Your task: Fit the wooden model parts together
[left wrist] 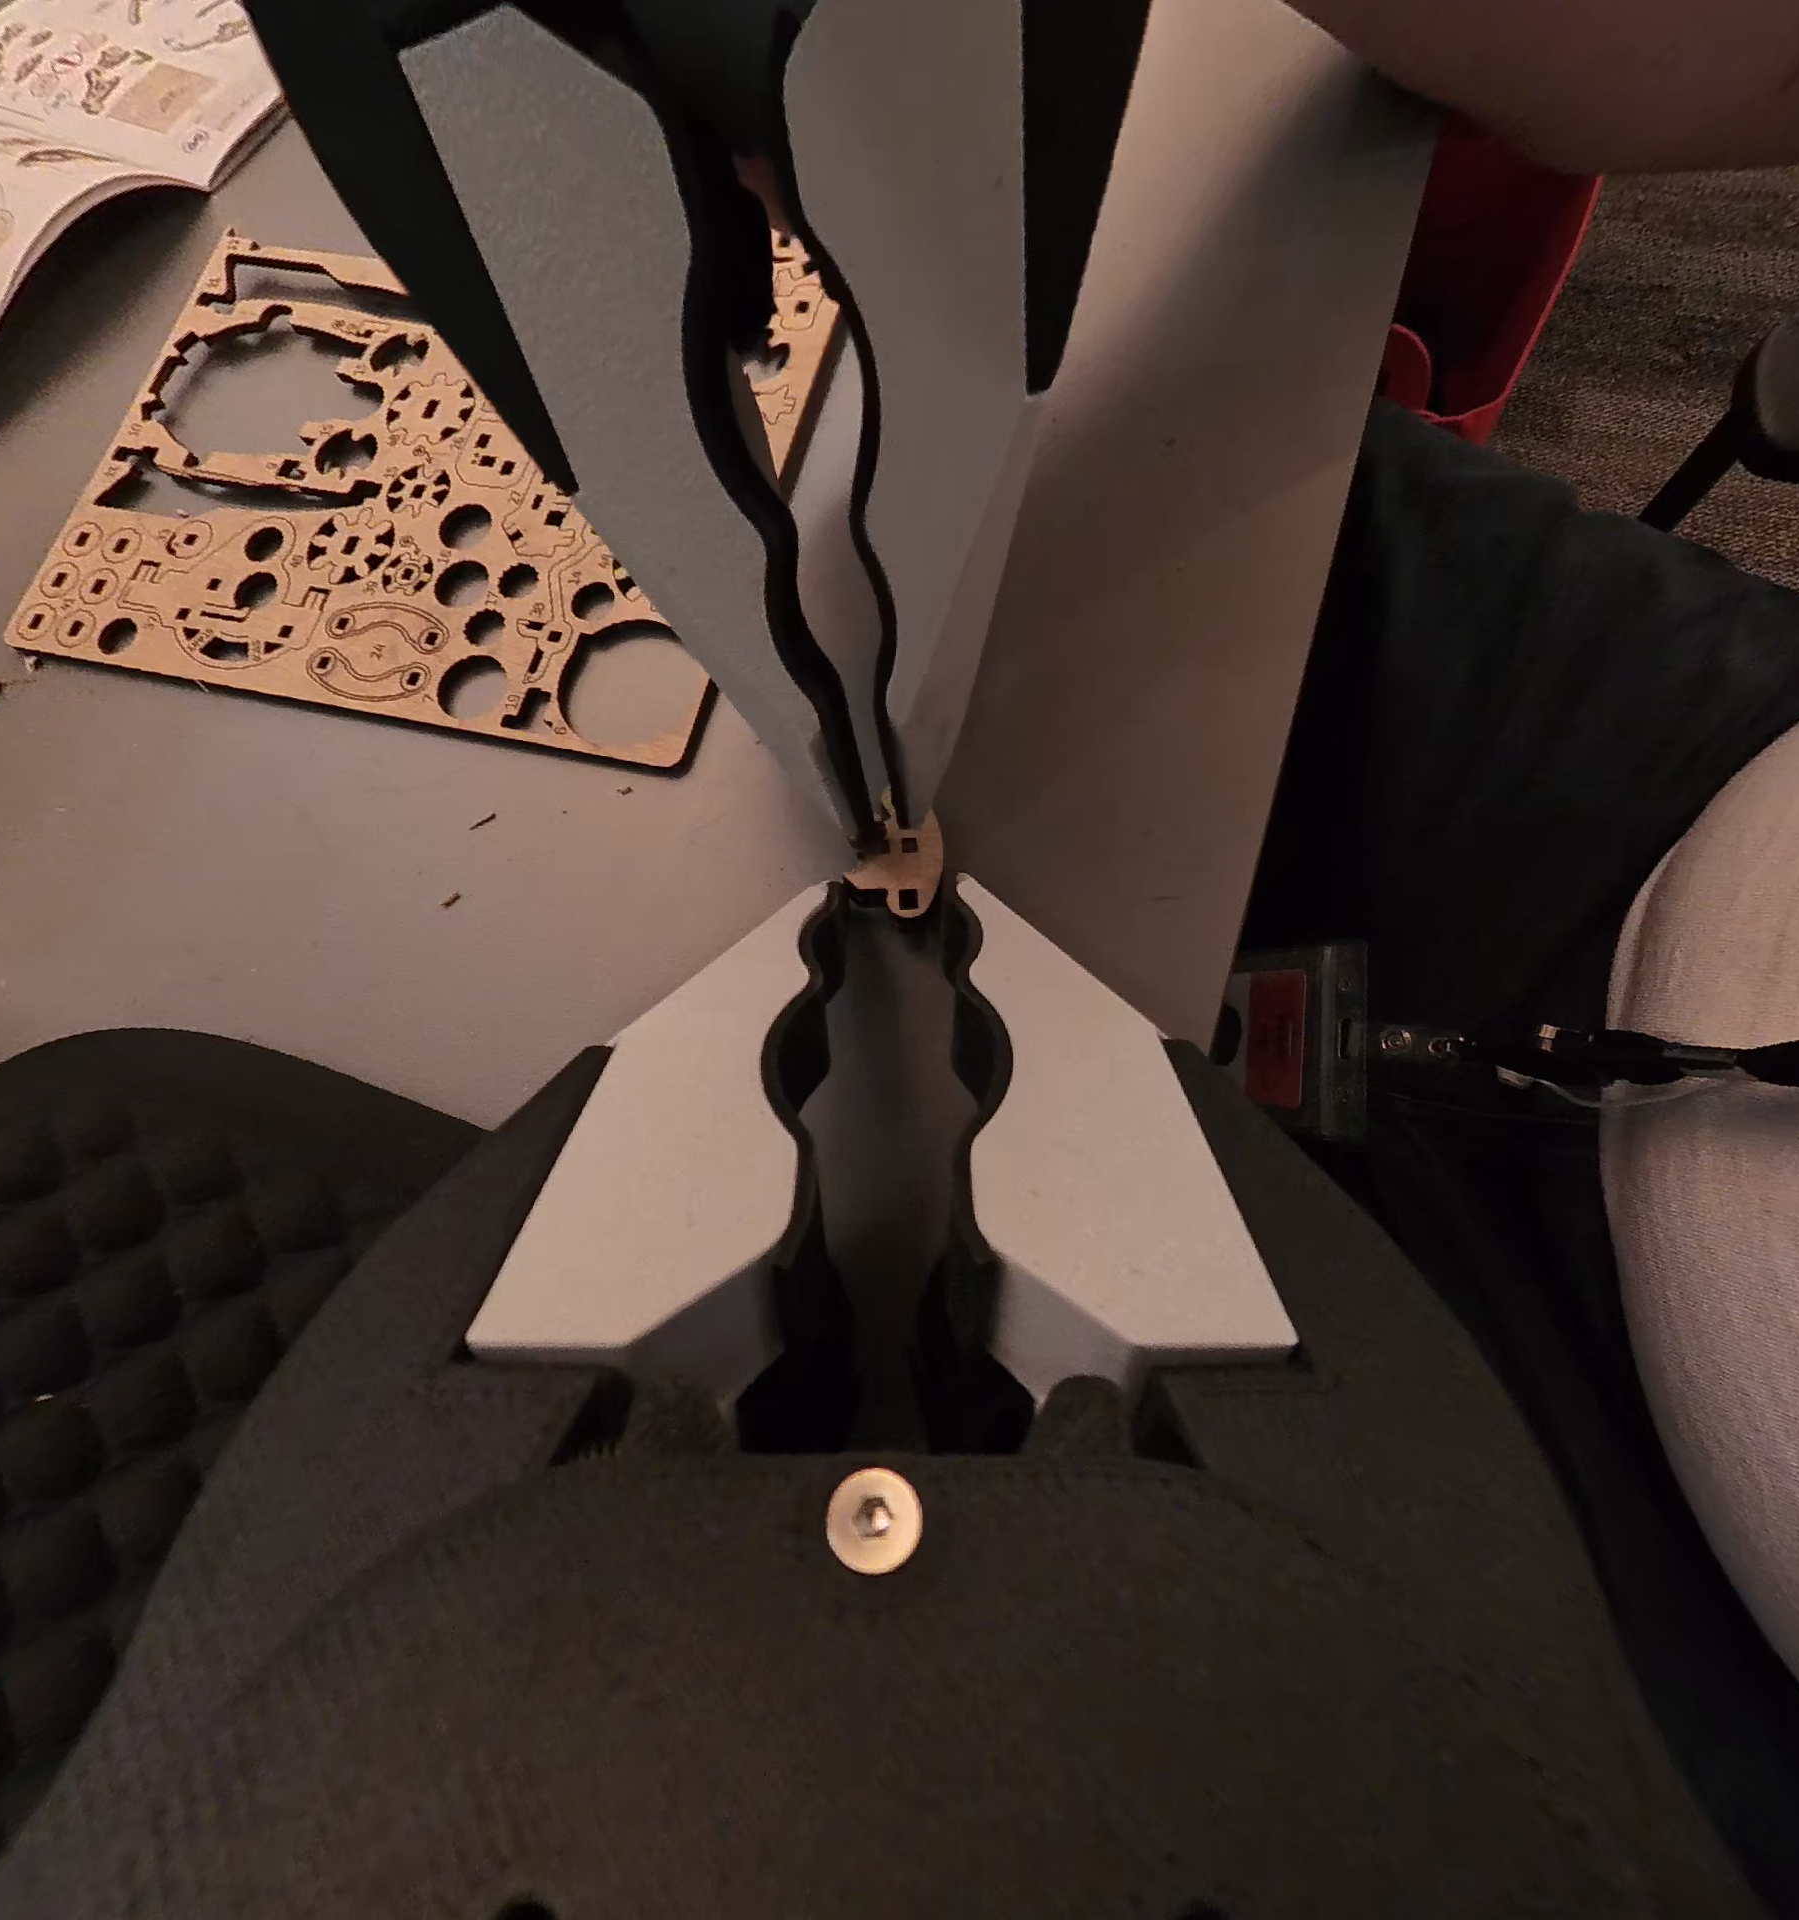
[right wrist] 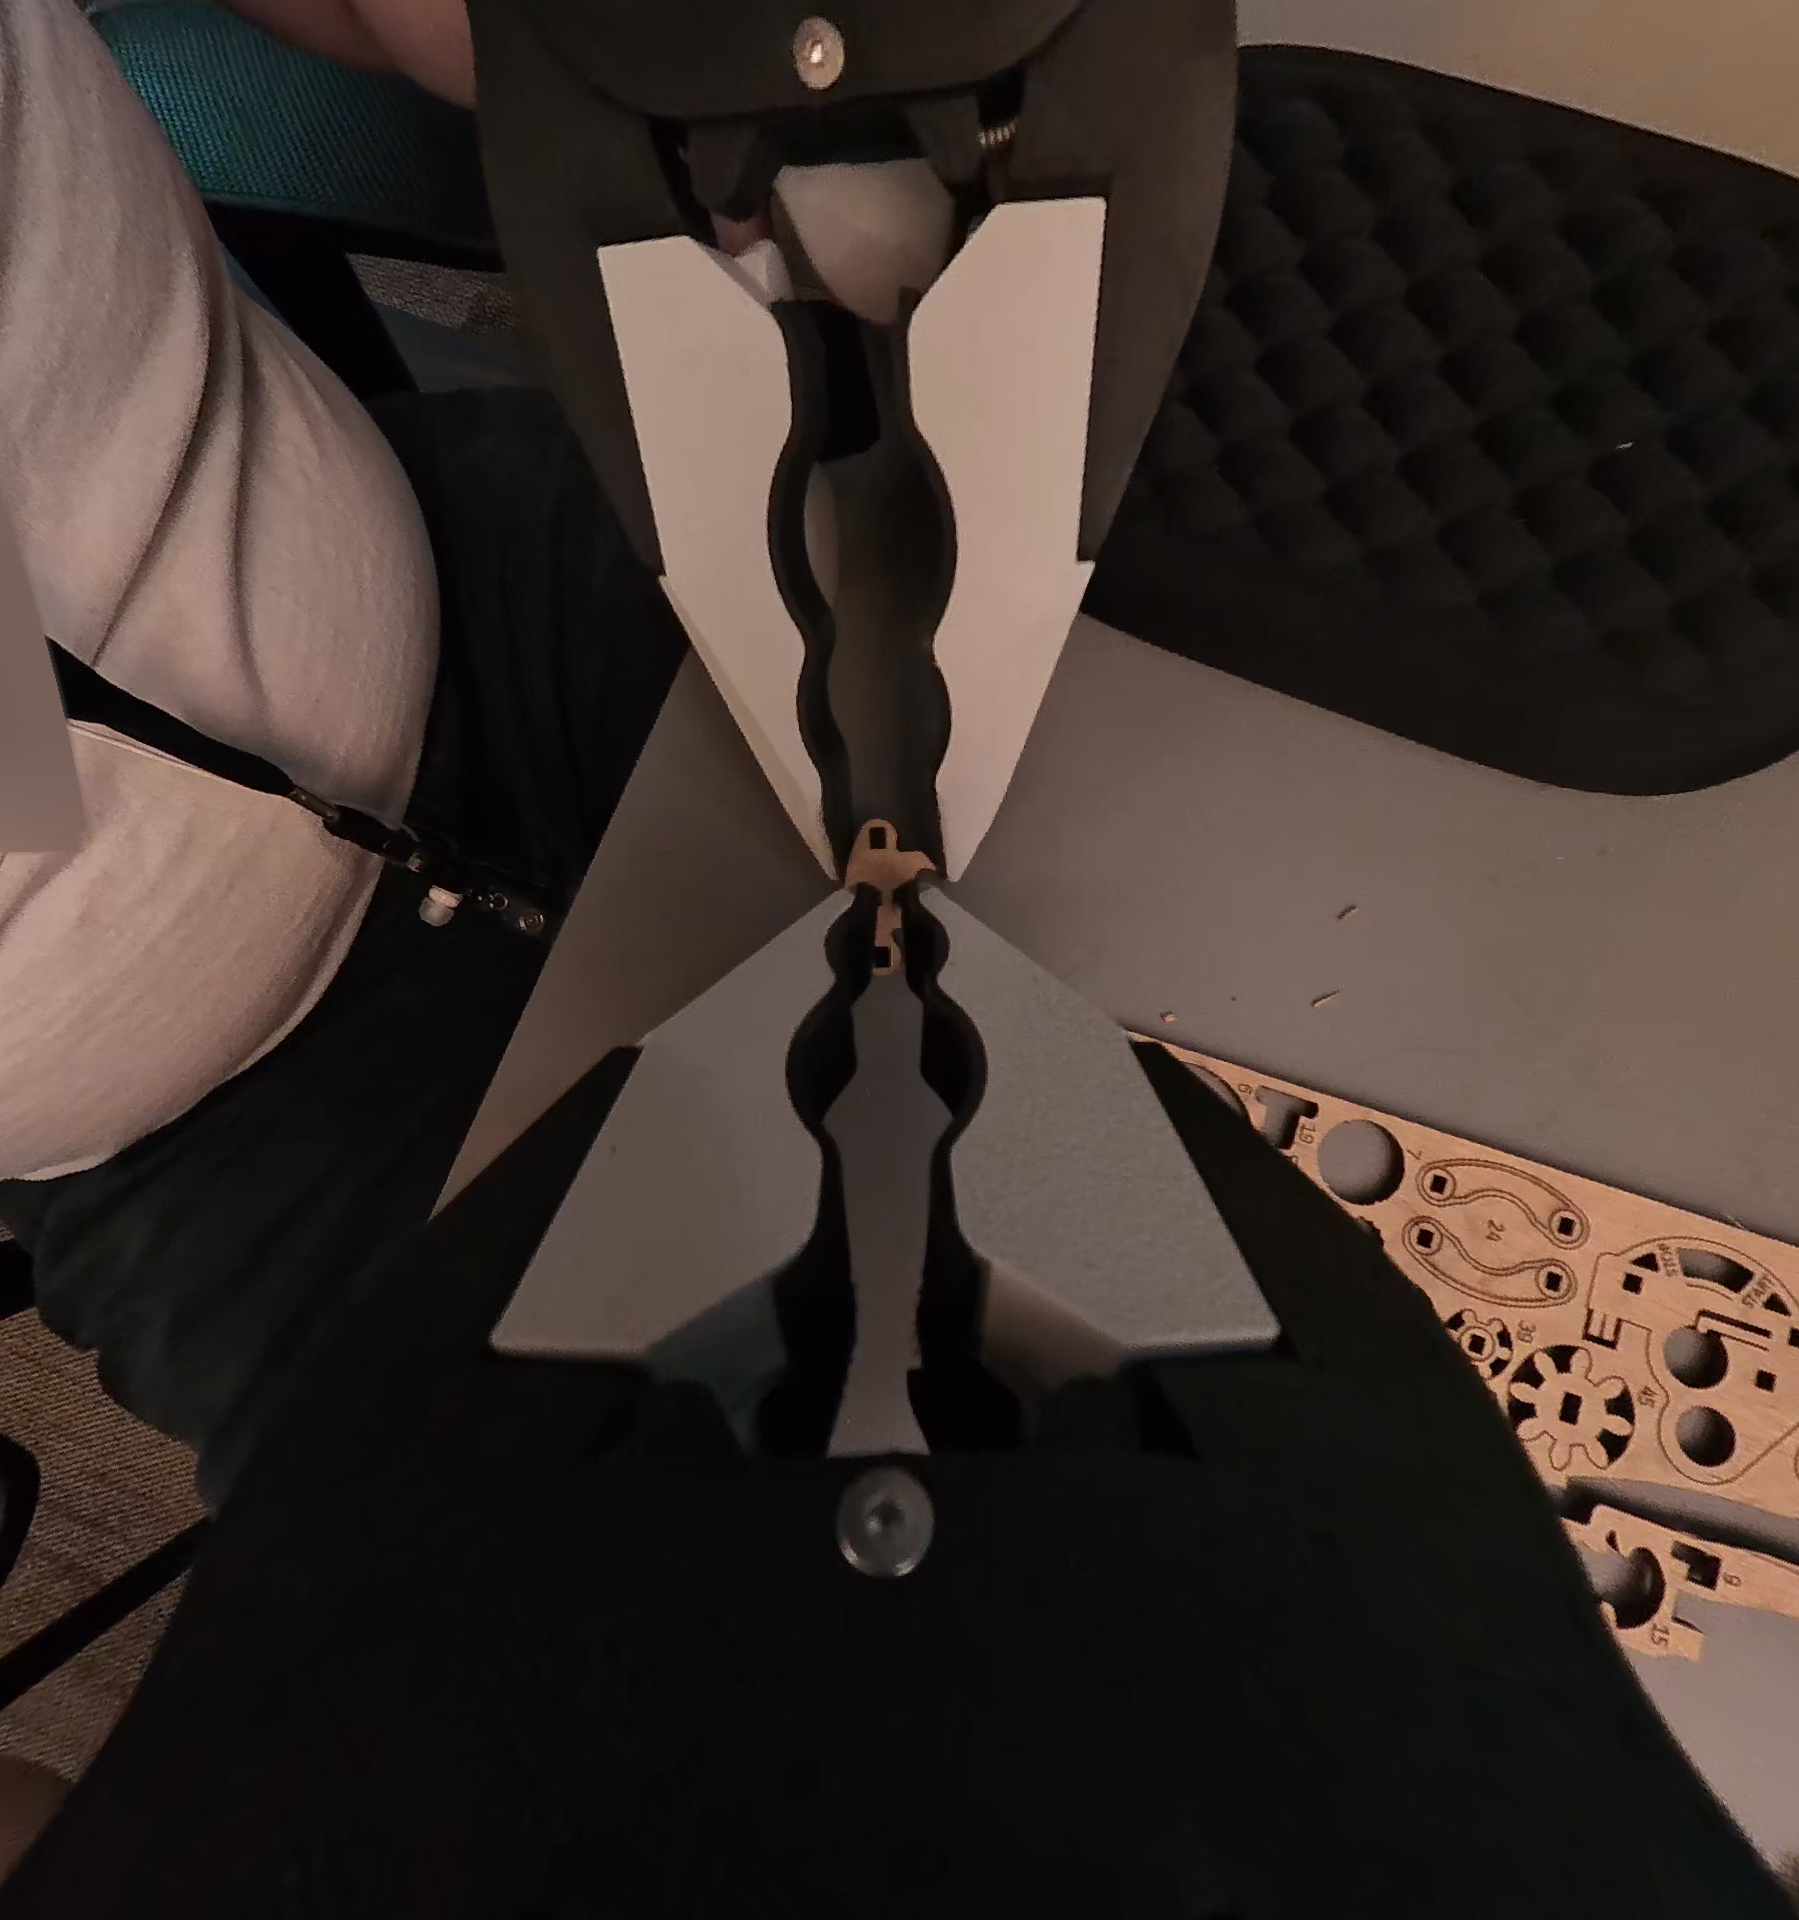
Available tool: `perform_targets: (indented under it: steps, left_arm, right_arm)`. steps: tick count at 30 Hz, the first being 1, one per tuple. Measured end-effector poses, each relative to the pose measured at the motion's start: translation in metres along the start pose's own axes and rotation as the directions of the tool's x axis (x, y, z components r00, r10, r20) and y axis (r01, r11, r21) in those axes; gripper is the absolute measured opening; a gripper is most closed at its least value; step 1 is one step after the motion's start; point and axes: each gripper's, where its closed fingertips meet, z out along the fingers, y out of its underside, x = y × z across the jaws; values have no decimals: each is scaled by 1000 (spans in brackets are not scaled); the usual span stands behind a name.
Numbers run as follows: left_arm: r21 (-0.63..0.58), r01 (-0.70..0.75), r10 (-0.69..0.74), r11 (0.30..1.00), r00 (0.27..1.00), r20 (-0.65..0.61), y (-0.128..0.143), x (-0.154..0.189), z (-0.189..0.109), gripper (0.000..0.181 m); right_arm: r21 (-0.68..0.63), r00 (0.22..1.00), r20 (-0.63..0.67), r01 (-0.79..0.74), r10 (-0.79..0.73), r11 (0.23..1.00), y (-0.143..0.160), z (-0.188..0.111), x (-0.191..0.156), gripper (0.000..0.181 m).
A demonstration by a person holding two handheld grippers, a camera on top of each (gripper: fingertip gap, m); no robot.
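Note:
Two small flat wooden model parts meet tip to tip above the grey table. My left gripper [left wrist: 890, 899] is shut on a curved notched part [left wrist: 910, 857]. It also shows in the right wrist view [right wrist: 879, 854], held by the left gripper [right wrist: 884, 847] coming from the top. My right gripper [right wrist: 884, 920] is shut on a thin slotted part [right wrist: 887, 938]. In the left wrist view the right gripper [left wrist: 874, 821] comes down from the top, with only a sliver of its part [left wrist: 887, 803] showing. The two parts touch; I cannot tell how far they interlock.
A laser-cut wooden sheet [left wrist: 355, 582] with several punched-out holes lies on the table; it also shows in the right wrist view [right wrist: 1601, 1299]. An open instruction booklet [left wrist: 64, 135] lies far left. A black dimpled foam pad [right wrist: 1497, 416] lies nearby. The person's lap is past the table edge [left wrist: 1321, 623]. Only a small space, under 4 cm, lies between the two pairs of fingers.

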Motion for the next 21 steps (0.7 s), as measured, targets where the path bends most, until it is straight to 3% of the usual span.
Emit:
perform_targets:
  steps: [21]
  left_arm:
    - [0,1,-1,1000,1000,-1,0,0,0,17]
  right_arm:
    - [45,1000,-15,3,-2,999,-2,-8,2,6]
